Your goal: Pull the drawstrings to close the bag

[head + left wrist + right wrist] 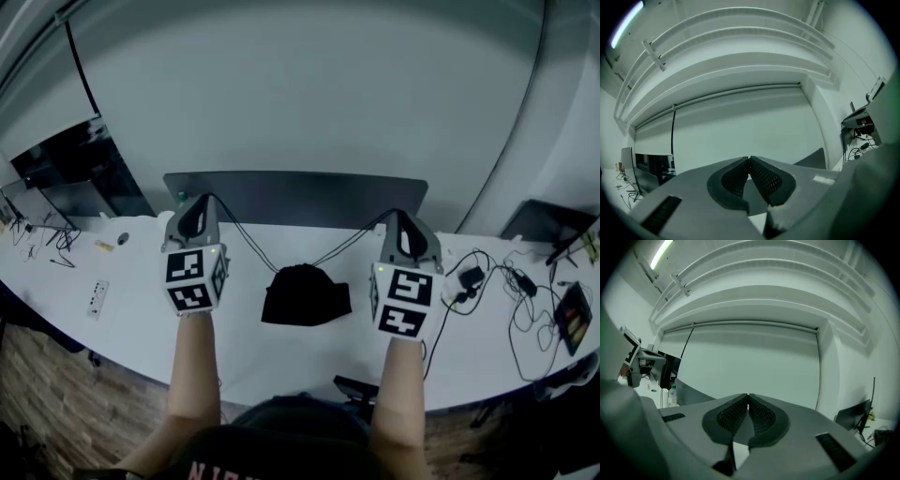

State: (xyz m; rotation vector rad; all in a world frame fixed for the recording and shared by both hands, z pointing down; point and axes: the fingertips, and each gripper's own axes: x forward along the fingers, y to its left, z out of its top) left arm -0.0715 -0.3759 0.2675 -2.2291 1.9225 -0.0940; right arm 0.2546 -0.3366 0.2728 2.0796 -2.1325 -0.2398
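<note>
A small black drawstring bag lies on the white table, in the middle between my two grippers. Its mouth is bunched up. One black drawstring runs taut from the bag up to my left gripper, which is shut on its end. The other drawstring runs up to my right gripper, shut on it the same way. Both grippers are held above the table, pointing up and away. In the left gripper view the left gripper has its tips together; so does the right gripper in the right gripper view.
A dark flat panel stands behind the bag. Cables and a power adapter lie at the right, with a dark tablet beyond them. A white power strip lies at the left. The table's front edge is near the person's body.
</note>
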